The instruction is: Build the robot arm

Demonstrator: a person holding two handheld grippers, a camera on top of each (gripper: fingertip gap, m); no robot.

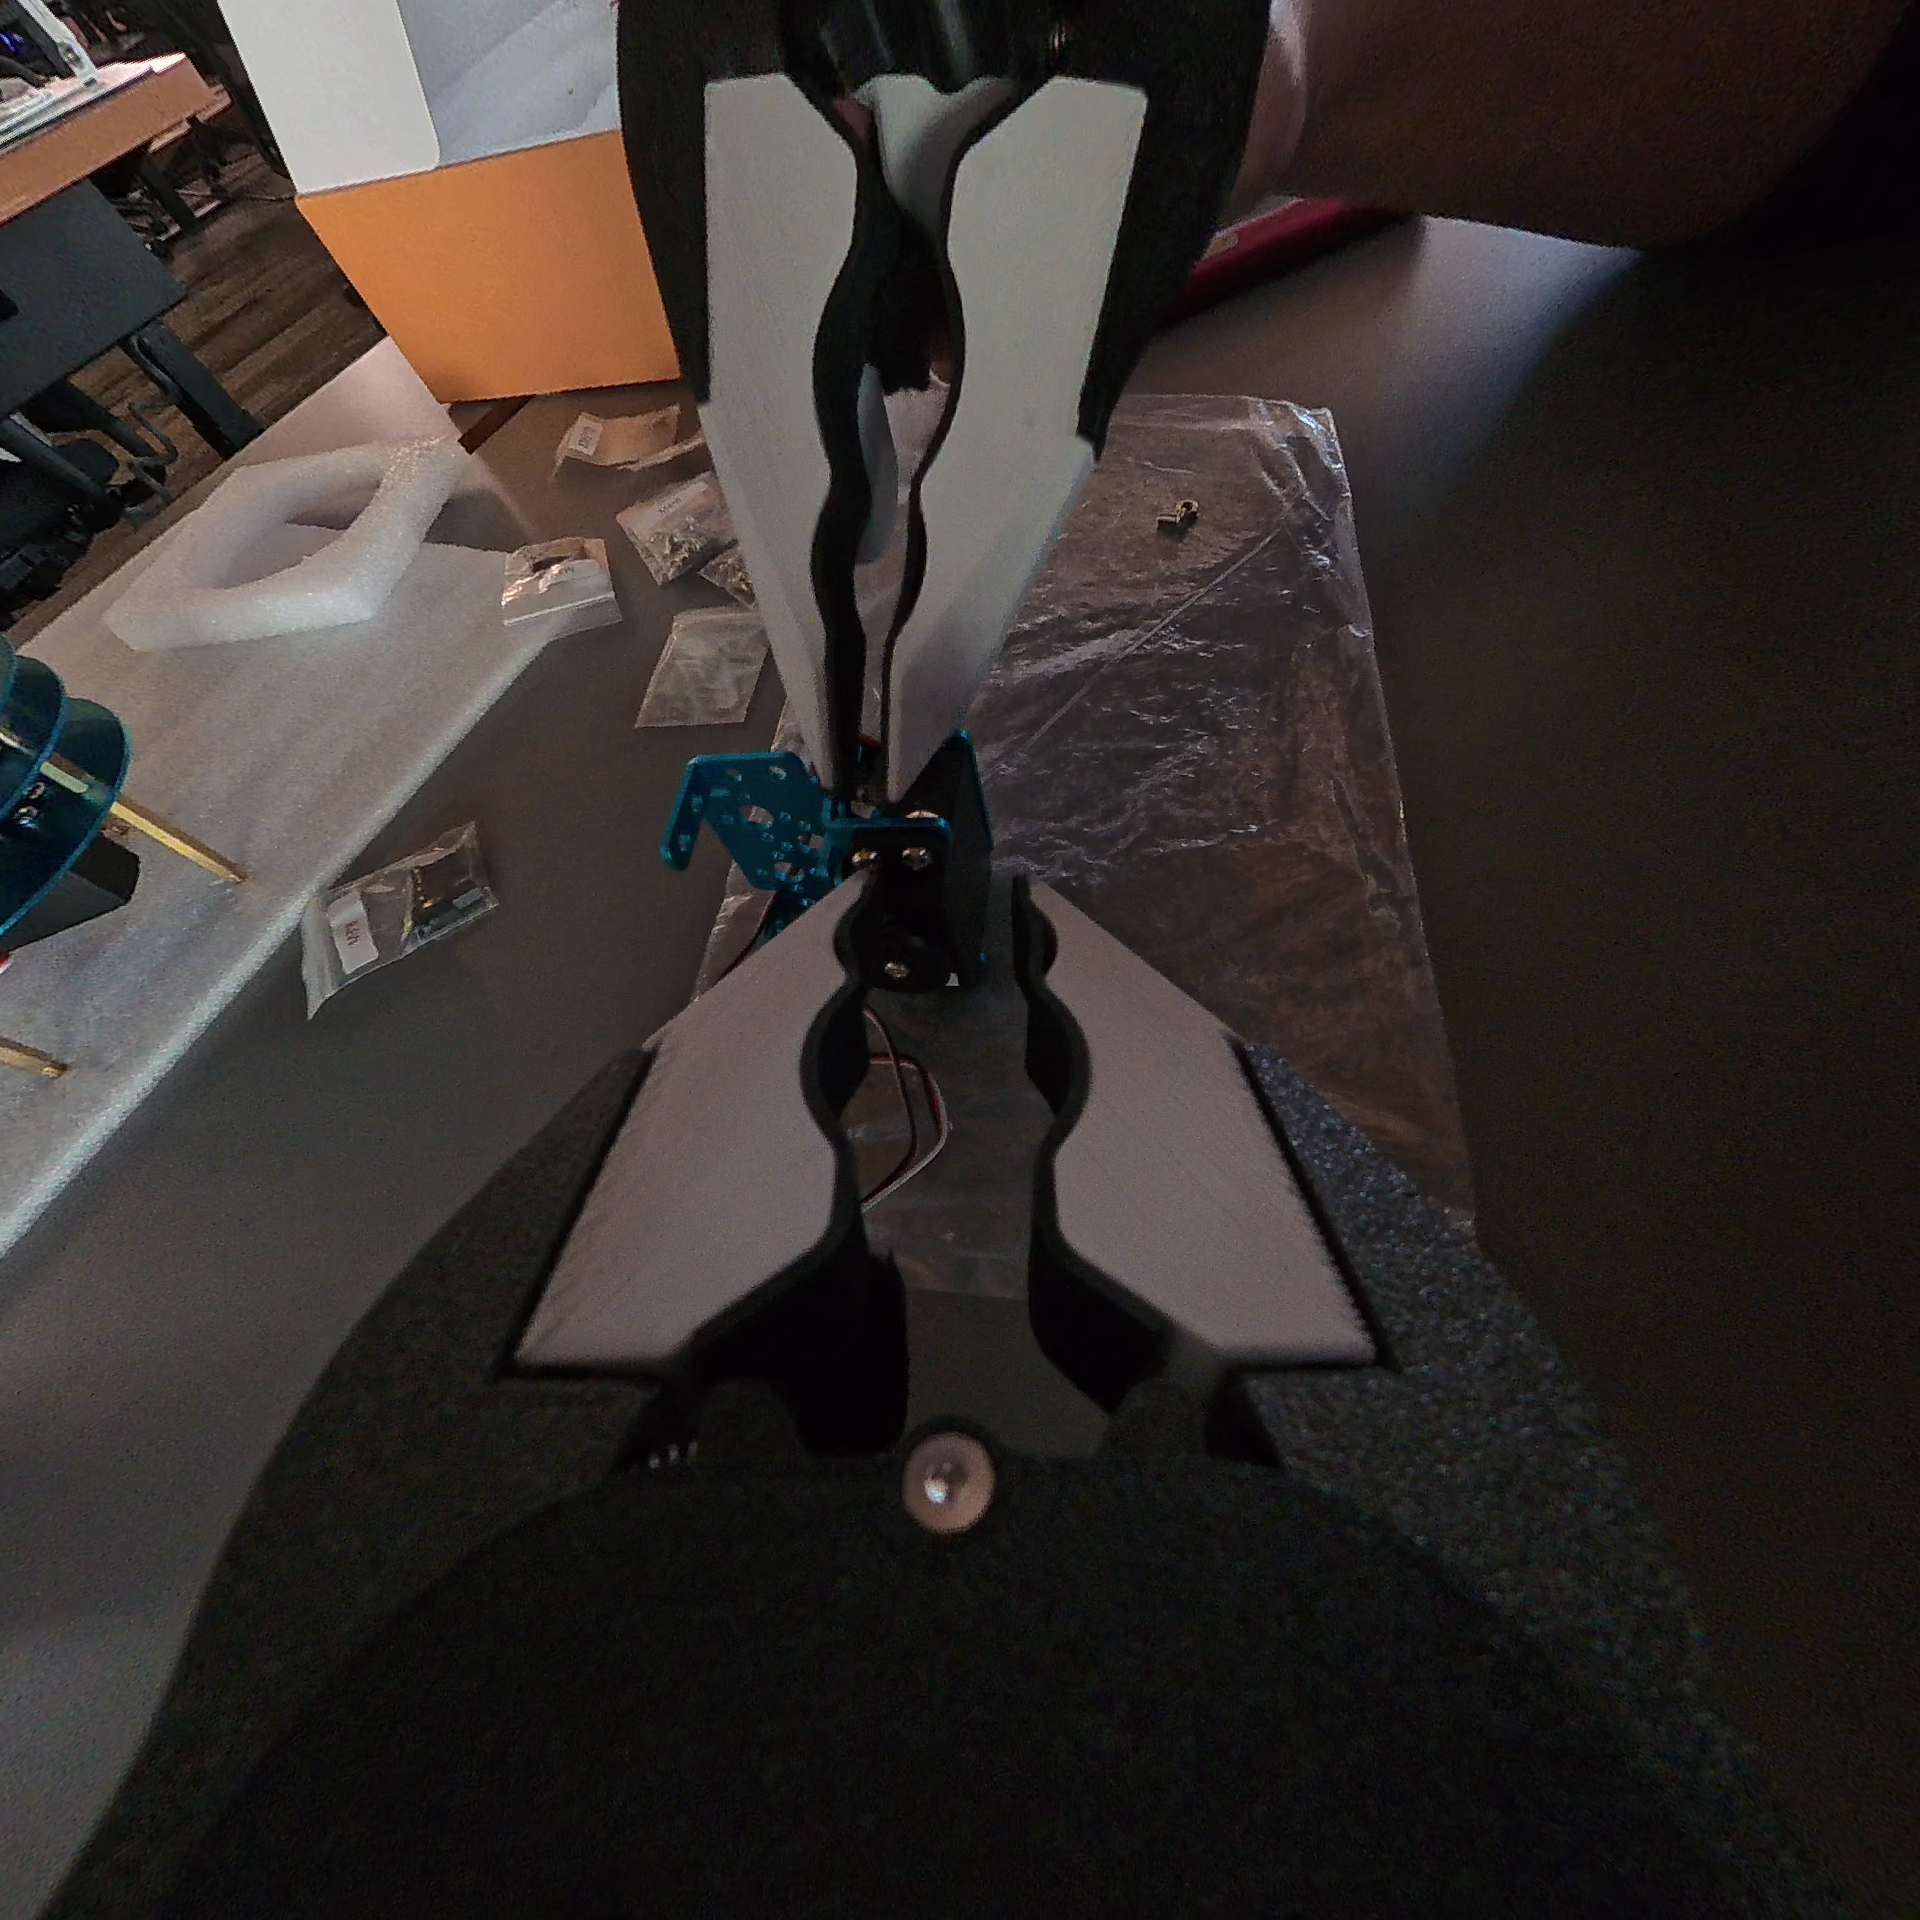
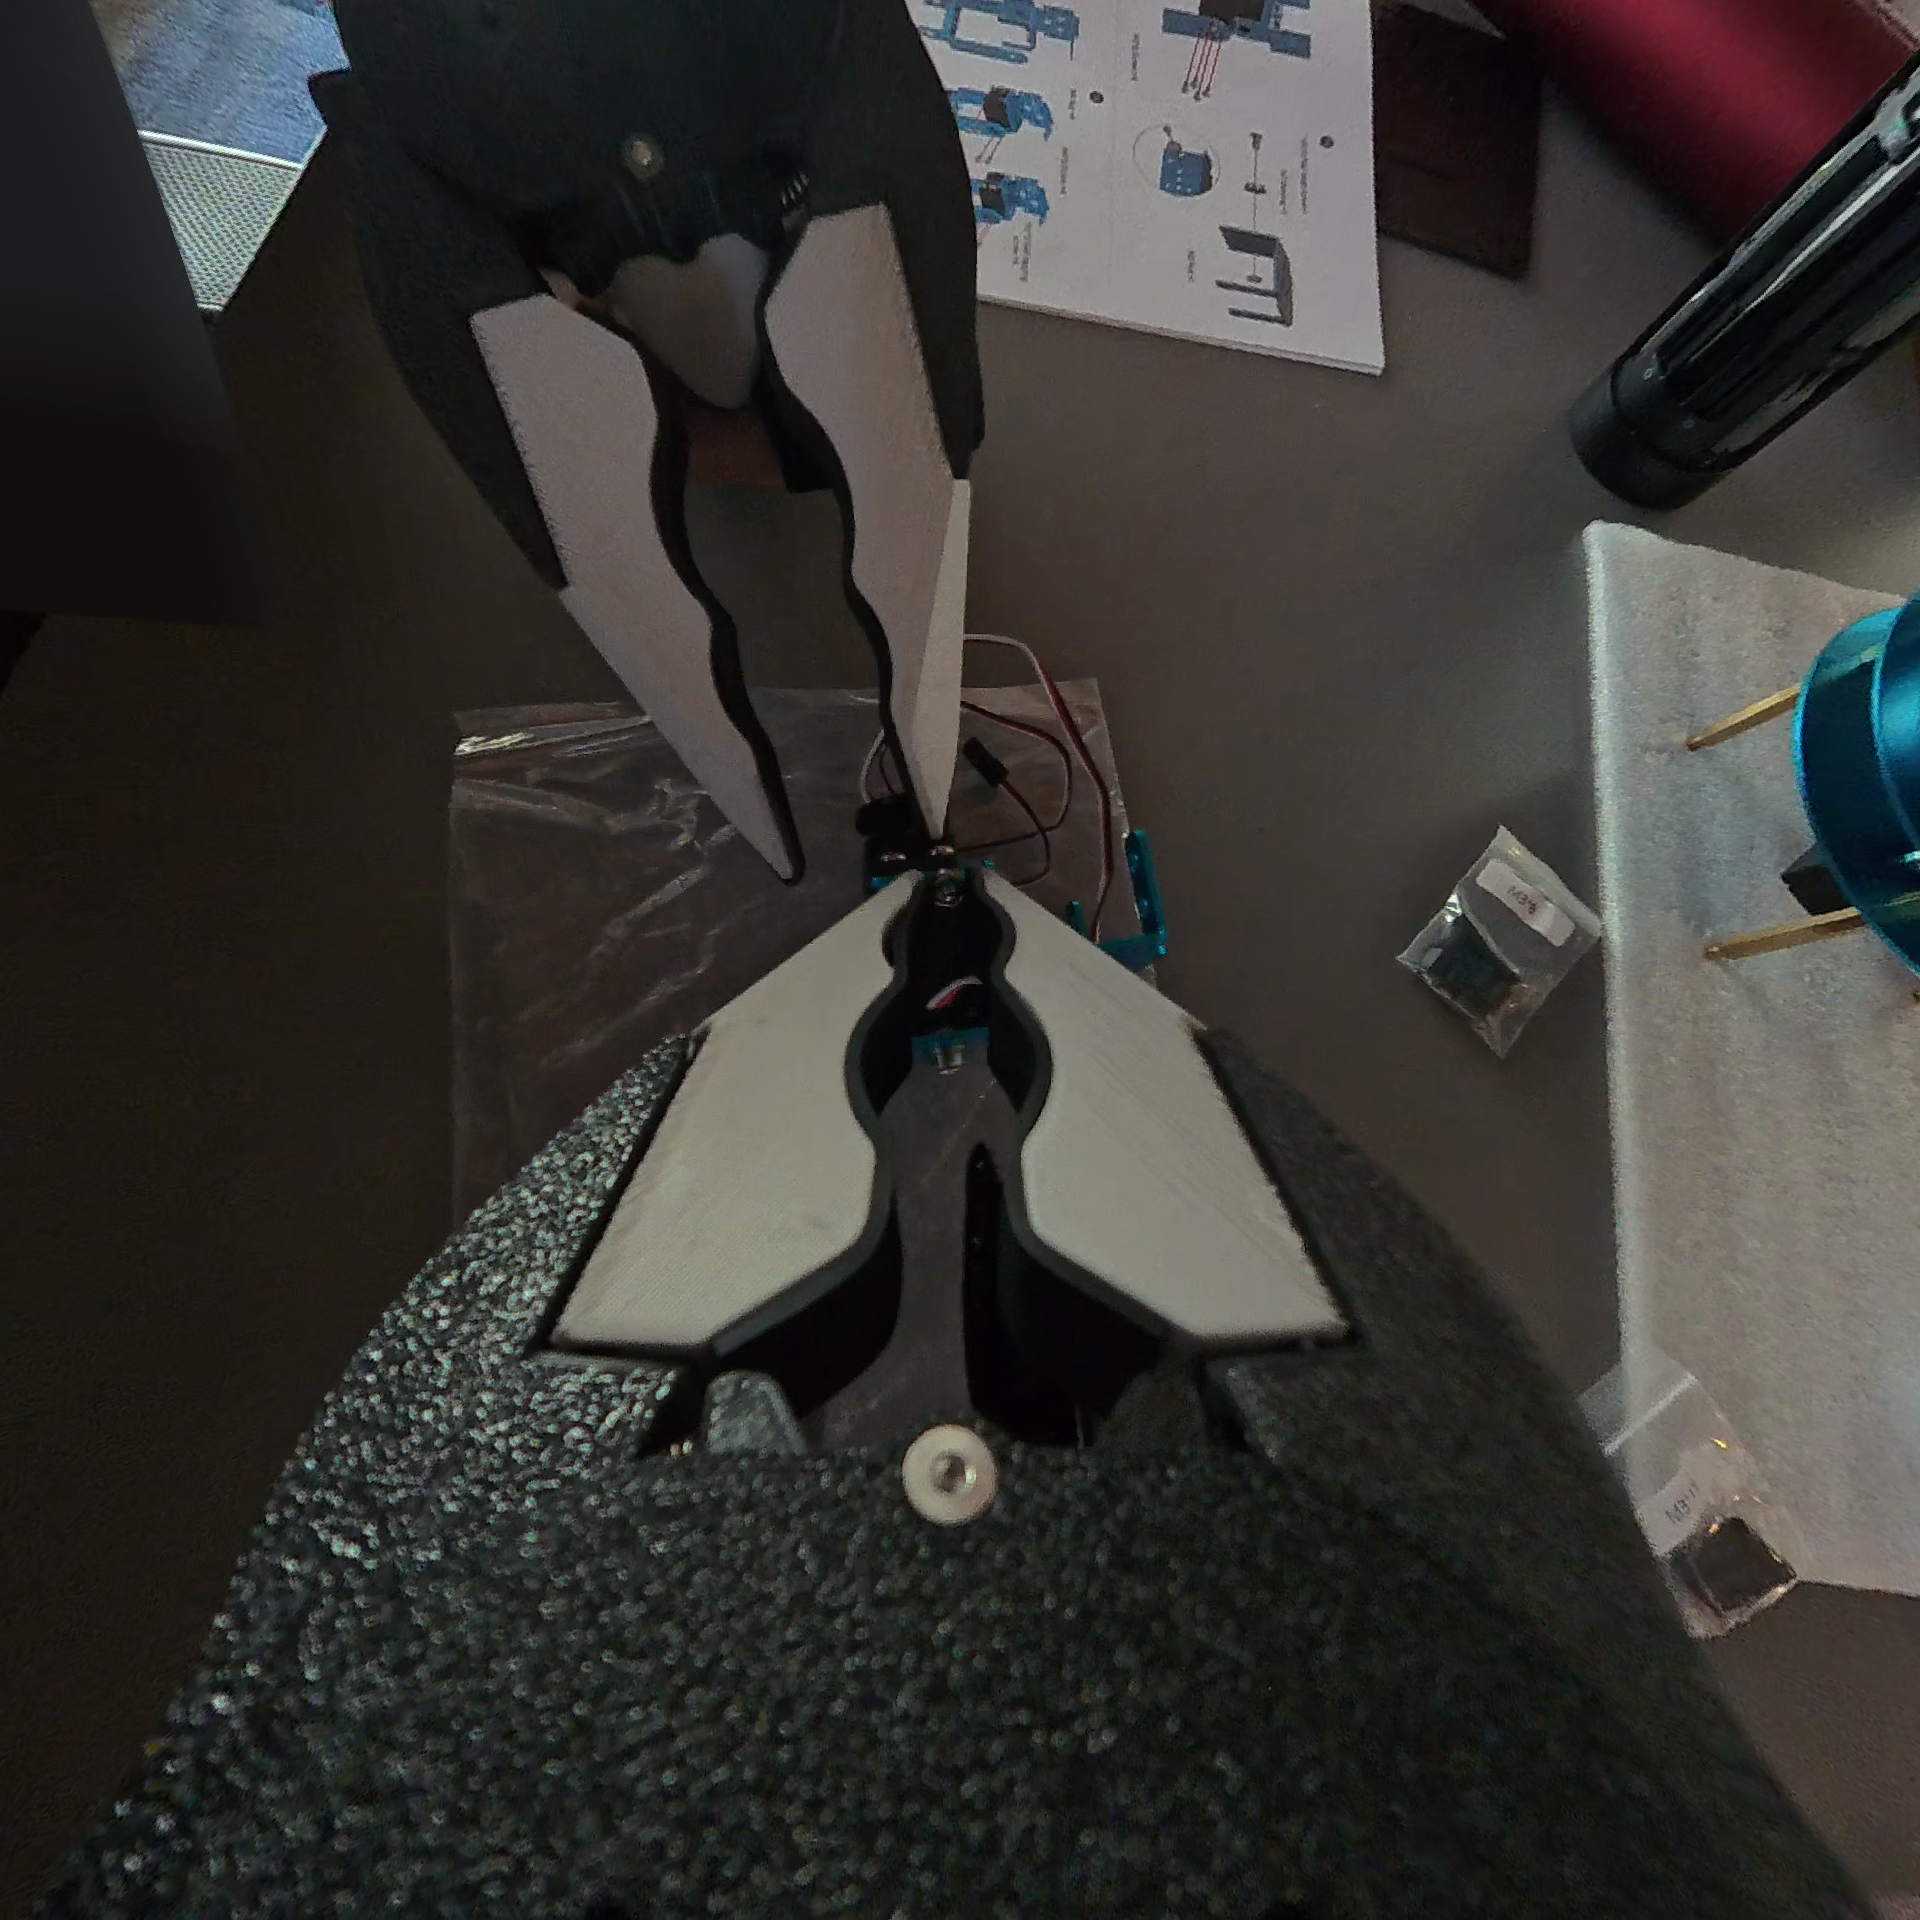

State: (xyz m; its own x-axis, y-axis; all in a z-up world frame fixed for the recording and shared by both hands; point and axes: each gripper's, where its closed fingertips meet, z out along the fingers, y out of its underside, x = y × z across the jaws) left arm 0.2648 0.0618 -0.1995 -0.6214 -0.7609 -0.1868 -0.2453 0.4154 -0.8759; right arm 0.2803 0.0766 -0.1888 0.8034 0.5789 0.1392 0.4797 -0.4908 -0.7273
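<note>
Both the left gripper (image 1: 940, 894) and right gripper (image 2: 940, 883) clench a black servo (image 1: 920, 914) bolted into blue perforated brackets (image 1: 758, 831)

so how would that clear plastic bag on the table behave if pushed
Probably floppy and very light: the clear plastic bag looks thin and crinkled. It likely slides or bunches on the smooth table rather than moving as one stiff sheet.

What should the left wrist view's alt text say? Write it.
The left claw flanks a black servo in a blue bracket, while the right claw pinches it from the opposite side. A clear plastic sheet, small parts bags and white foam lie on the grey table.
</note>
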